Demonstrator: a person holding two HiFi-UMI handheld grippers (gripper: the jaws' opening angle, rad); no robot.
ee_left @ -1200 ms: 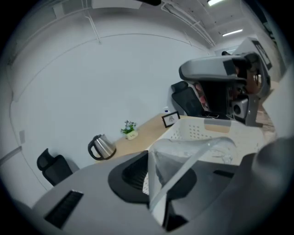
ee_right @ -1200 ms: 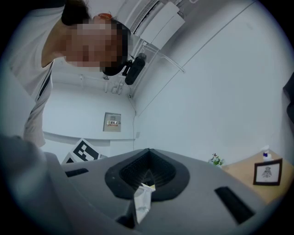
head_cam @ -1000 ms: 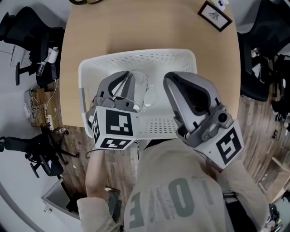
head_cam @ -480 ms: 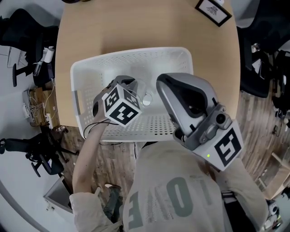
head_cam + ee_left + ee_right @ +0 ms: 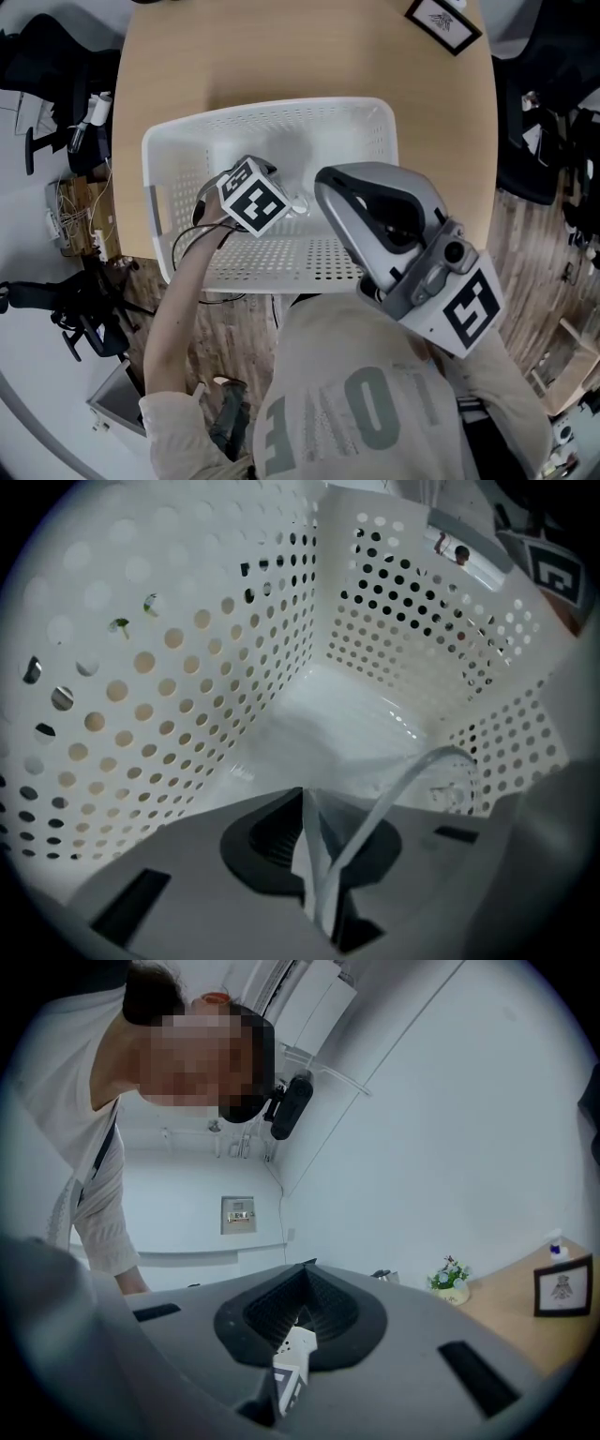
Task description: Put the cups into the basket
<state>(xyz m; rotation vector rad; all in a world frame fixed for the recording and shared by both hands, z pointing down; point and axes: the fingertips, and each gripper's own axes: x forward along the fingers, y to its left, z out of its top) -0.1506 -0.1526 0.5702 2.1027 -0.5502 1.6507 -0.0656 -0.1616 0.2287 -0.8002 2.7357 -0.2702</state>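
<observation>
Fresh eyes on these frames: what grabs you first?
The big white perforated basket sits on the wooden table, filling the middle of the head view. The left gripper reaches down inside it, jaws shut on a clear cup by its wall. The right gripper looms large over the person's chest, jaws together with nothing between them.

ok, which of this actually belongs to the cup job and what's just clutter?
Job:
- white basket
- clear cup, held inside the basket
- left gripper, shut on the cup's rim

Lying about:
- picture frame at the table corner
- potted flower
- office chair
- right gripper, shut and empty, off the basket
</observation>
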